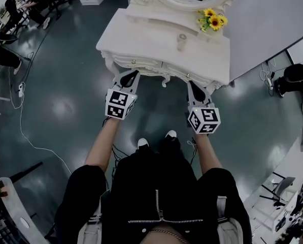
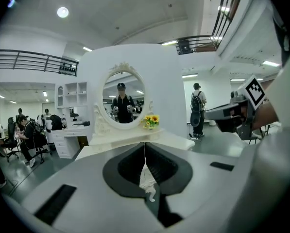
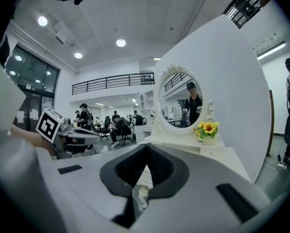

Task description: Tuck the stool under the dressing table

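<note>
Head view: the left hand-held gripper (image 1: 133, 74) and right hand-held gripper (image 1: 191, 84), both pressed together and empty, point at the dressing table (image 1: 151, 39) just ahead; no stool shows, probably already tucked beneath, so draw back clear of the carved edge.

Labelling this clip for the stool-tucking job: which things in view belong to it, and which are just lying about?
Job: dressing table, left gripper, right gripper (both shut, empty); no stool shows.
Lying about: sunflowers, white floor cable.
</note>
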`<act>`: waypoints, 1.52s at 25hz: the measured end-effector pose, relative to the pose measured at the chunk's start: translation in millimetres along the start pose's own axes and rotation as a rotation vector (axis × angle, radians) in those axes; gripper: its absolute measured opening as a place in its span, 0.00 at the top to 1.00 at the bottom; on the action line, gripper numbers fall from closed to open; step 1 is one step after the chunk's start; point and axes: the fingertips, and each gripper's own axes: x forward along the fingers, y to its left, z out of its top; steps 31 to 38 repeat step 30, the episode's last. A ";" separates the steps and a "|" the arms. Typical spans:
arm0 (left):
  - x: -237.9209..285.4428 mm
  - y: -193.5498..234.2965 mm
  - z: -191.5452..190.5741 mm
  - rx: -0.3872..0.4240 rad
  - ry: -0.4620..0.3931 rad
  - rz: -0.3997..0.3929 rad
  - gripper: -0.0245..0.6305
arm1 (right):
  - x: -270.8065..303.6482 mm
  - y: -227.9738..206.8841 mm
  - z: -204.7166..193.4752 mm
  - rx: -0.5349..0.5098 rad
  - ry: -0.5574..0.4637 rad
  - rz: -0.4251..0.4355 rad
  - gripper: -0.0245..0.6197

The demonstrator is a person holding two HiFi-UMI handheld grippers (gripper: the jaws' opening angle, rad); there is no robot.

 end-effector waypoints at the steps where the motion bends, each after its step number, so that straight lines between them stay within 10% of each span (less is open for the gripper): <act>1: -2.9 -0.1 5.8 -0.005 -0.015 -0.002 0.93 | 0.1 1.3 5.6 -0.005 -0.012 -0.001 0.95; 38: 3.6 -23.2 22.1 -0.059 -0.078 -0.044 0.93 | -14.5 -17.0 12.0 -0.004 -0.035 -0.042 0.95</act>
